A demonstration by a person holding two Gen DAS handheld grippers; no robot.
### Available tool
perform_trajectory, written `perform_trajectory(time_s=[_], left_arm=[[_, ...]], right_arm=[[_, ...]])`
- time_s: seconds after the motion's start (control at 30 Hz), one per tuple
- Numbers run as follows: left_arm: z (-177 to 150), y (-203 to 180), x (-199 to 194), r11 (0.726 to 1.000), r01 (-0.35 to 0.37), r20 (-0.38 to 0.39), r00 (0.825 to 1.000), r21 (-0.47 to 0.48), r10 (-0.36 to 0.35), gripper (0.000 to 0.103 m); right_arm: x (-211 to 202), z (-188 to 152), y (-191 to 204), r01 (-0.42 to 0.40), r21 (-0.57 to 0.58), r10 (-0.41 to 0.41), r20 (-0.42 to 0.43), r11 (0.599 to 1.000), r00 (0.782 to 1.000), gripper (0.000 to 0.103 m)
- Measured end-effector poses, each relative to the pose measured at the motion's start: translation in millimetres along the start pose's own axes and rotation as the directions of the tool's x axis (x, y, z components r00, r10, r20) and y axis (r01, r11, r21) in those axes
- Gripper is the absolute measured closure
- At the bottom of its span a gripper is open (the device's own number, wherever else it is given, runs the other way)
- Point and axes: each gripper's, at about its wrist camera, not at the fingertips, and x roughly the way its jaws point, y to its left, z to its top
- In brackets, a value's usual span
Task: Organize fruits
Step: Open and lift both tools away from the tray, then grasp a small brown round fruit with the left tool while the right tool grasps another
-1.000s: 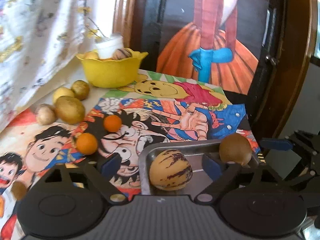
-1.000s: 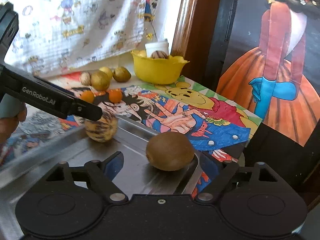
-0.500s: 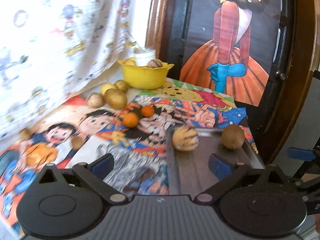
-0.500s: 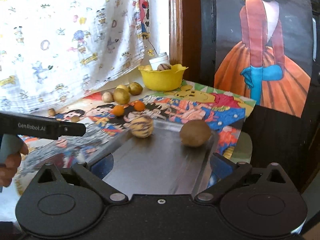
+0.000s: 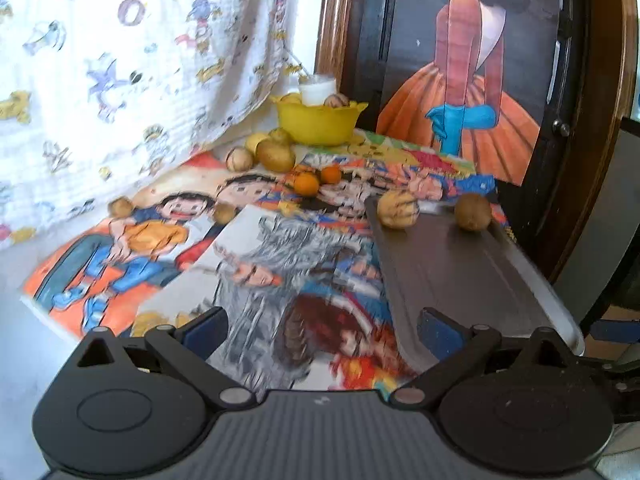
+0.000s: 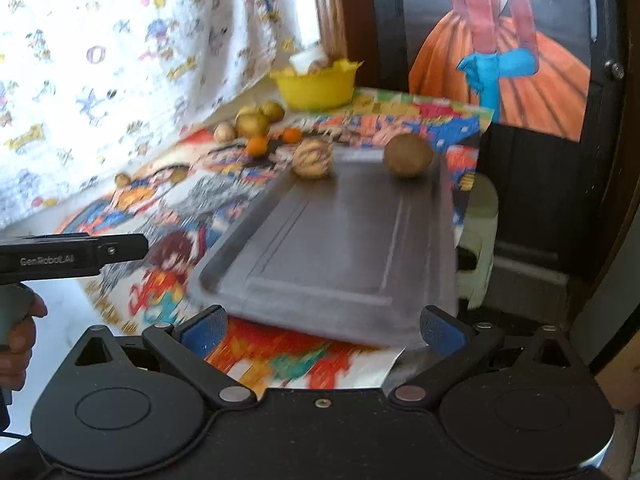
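Note:
A grey metal tray (image 5: 460, 272) lies on the right of the table. At its far end rest a yellow purple-striped fruit (image 5: 398, 210) and a brown round fruit (image 5: 473, 212). The right wrist view shows the same tray (image 6: 340, 248), striped fruit (image 6: 312, 159) and brown fruit (image 6: 408, 155). My left gripper (image 5: 322, 330) is open and holds nothing, well short of the fruits. My right gripper (image 6: 322, 330) is open too, at the tray's near edge. Two oranges (image 5: 307, 183) lie left of the tray. A yellow bowl (image 5: 318, 122) with fruit stands at the back.
Several yellow-brown fruits (image 5: 275, 155) lie by the bowl, with two small brown ones (image 5: 120, 207) further left. Cartoon sheets cover the table. A patterned cloth (image 5: 120, 80) hangs on the left and a dark painted panel (image 5: 460, 80) stands behind. The left gripper (image 6: 140, 246) reaches in from the left.
Both grippers have let go of their fruits and drawn back from the tray's far end. The striped and brown fruits stay on the tray, and both pairs of jaws stand wider.

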Motion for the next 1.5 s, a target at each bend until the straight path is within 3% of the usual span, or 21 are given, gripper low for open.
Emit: perform_trajectory(time_s=[0.23,0.57,0.73,0.87,0.97,1.07,1.3,1.5], left_arm=[[-9,23,-4,0.997,-0.069,-0.063,0.996,-0.021,0.068,0.0],[-6,83,-3,0.973,-0.206,-0.076,0.977,-0.103,0.199,0.0],[5,114,5,0.958,-0.266,-0.061,0.964,-0.11,0.26,0.0],[23,134,17,0.951,-0.293,-0.01,0.956,-0.095,0.293,0.0],[38,146,32,0.952,-0.299,0.029,0.953,-0.072,0.302,0.0],[48,157,50,0.943,-0.331,0.071,0.94,-0.047,0.333,0.0],[62,168,84,0.952,-0.304,0.078,0.95,0.034,0.301,0.0],[66,171,100,0.965,-0.262,0.081,0.962,0.0,0.261,0.001]], right_arm=[[8,2,34,-0.116,-0.058,0.109,-0.111,0.992,0.988,0.001],[23,34,68,-0.183,-0.167,0.168,-0.099,0.969,0.981,0.001],[31,60,90,-0.198,-0.243,0.196,-0.032,0.949,0.98,0.001],[43,86,109,-0.193,-0.224,0.215,0.077,0.955,0.974,0.001],[64,102,121,-0.201,-0.196,0.229,0.136,0.96,0.964,0.001],[94,119,130,-0.176,-0.247,0.221,0.166,0.953,0.961,0.001],[163,144,139,-0.188,-0.365,0.245,0.117,0.912,0.962,0.001],[200,136,154,-0.206,-0.462,0.259,0.054,0.863,0.964,0.009]])
